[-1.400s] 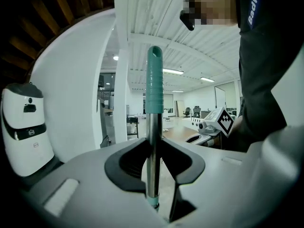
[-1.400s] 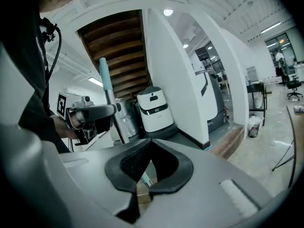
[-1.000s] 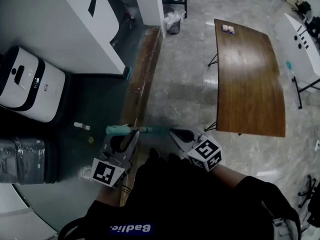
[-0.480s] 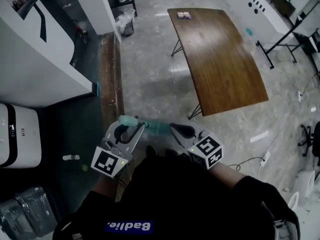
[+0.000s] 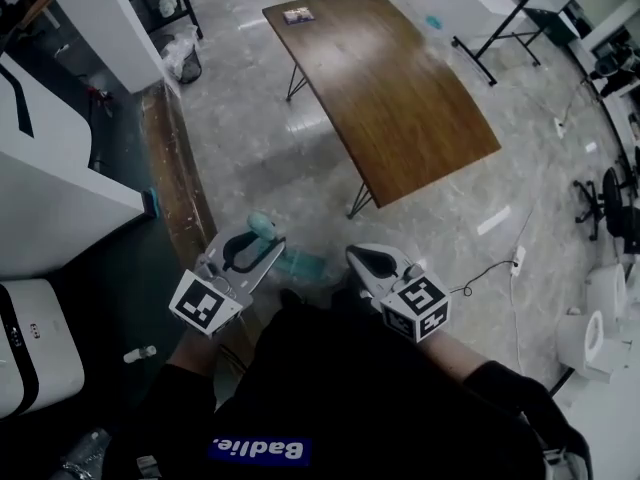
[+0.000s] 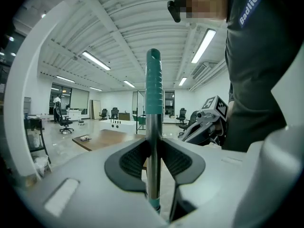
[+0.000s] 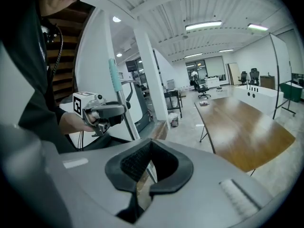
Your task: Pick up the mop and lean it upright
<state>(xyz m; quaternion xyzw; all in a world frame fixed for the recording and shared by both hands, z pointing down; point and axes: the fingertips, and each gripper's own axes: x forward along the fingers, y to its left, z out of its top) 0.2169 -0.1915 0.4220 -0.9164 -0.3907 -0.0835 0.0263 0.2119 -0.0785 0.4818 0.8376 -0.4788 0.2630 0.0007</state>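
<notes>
- The mop (image 6: 153, 127) is a slim pole of shiny bare metal with a ribbed teal grip (image 5: 262, 226) at its top. It stands nearly upright in the air just in front of the person. Its head shows in no view.
- A second ago the pole lay crosswise between the two tools. Now its teal end points up at the head camera, so it has been swung to vertical. Meanwhile the person has turned away from the white wall panel (image 5: 70, 188) towards the open room.
- The left tool (image 6: 153, 158) is clamped on the bare metal below the teal grip. Its black, finely ribbed pads press in from both sides, and this hold has not altered during the swing.
- The right tool (image 7: 149, 167) has its jaws drawn together at the tips with nothing between them. It hangs near the pole on its right, not touching it.
- I would say the lifting is done and only the leaning is left. That needs something to rest the grip against, and the white wall panel on the left looks nearest.
- The glossy grey marbled floor (image 5: 270, 158) looks slick, so a smooth mop foot might slide out once released.
- Both tools are pale grey moulded plastic, each with a black-and-white marker cube.
- Further out, a worn brown wooden strip (image 5: 165, 138) runs along the floor. A brown wooden worktop (image 5: 400, 108) on thin dark legs stands well apart from the mop.
</notes>
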